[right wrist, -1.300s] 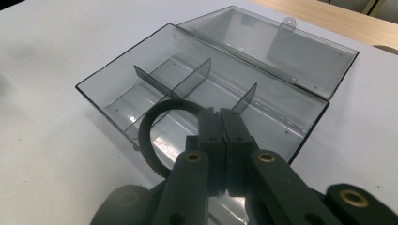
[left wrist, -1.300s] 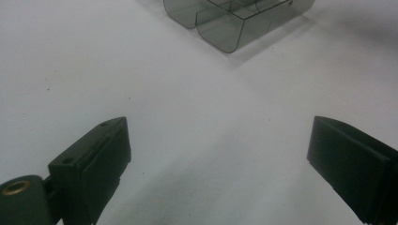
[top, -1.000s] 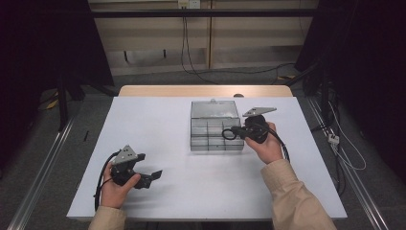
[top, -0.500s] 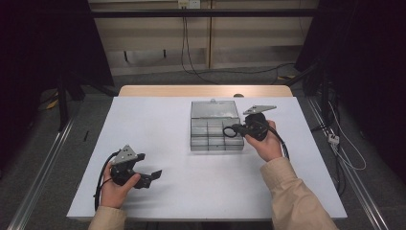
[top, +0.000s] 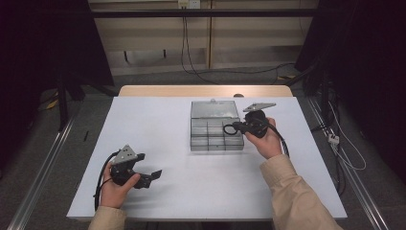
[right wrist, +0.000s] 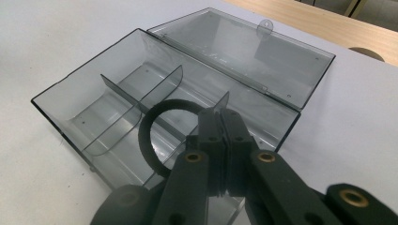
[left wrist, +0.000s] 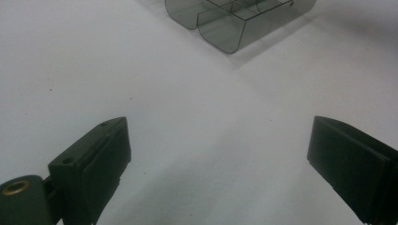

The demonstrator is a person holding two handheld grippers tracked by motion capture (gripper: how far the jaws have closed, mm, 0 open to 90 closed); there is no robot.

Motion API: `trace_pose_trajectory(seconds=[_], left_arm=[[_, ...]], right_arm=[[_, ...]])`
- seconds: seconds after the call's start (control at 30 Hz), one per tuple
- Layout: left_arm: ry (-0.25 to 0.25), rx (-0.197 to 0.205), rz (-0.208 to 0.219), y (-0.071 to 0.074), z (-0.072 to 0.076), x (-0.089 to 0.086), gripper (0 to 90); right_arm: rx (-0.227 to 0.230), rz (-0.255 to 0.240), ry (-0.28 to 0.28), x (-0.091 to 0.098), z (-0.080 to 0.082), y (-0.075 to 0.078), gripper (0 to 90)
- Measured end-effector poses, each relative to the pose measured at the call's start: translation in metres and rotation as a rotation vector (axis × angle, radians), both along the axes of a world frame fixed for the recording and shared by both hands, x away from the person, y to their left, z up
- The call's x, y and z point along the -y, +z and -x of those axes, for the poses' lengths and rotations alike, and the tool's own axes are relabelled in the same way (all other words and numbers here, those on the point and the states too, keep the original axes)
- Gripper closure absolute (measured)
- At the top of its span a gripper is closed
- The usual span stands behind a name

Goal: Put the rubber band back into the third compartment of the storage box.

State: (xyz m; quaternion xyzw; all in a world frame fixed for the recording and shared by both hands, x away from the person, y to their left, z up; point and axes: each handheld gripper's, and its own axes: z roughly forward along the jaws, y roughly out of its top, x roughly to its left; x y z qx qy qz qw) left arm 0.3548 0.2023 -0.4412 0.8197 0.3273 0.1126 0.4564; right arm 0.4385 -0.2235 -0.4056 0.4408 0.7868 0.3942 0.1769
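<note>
A white tabletop (top: pixel 191 191) filled the frame's centre, dark room around it. The right hand-held gripper (top: pixel 233 128) pinched a black rubber ring (right wrist: pixel 152 136) above the clear smoky compartment box (top: pixel 215 139); the left hand-held gripper (top: pixel 152 174) gaped empty, lower left.

My right gripper (top: pixel 238 127) sits in my right hand (top: pixel 266 140), forearm reaching up from the lower right in a tan sleeve, its jaws pressed tight together and pointing toward my left with the grey plate on top. My left gripper (top: pixel 152 175) rests low near the front edge in my left hand (top: pixel 115 187), jaws spread wide apart and aimed to my right. In the left gripper view both black pads (left wrist: pixel 110 154) stand far from each other with nothing between them.
</note>
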Motion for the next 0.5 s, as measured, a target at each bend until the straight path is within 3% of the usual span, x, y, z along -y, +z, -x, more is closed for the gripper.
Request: trace_pose_trajectory(seconds=[0.5], left_arm=[[0.001,-0.003,0.000,-0.001,0.000,0.000,6.4]], right_arm=[[0.008,-0.010,-0.024,0.002,-0.012,-0.004,88.3]])
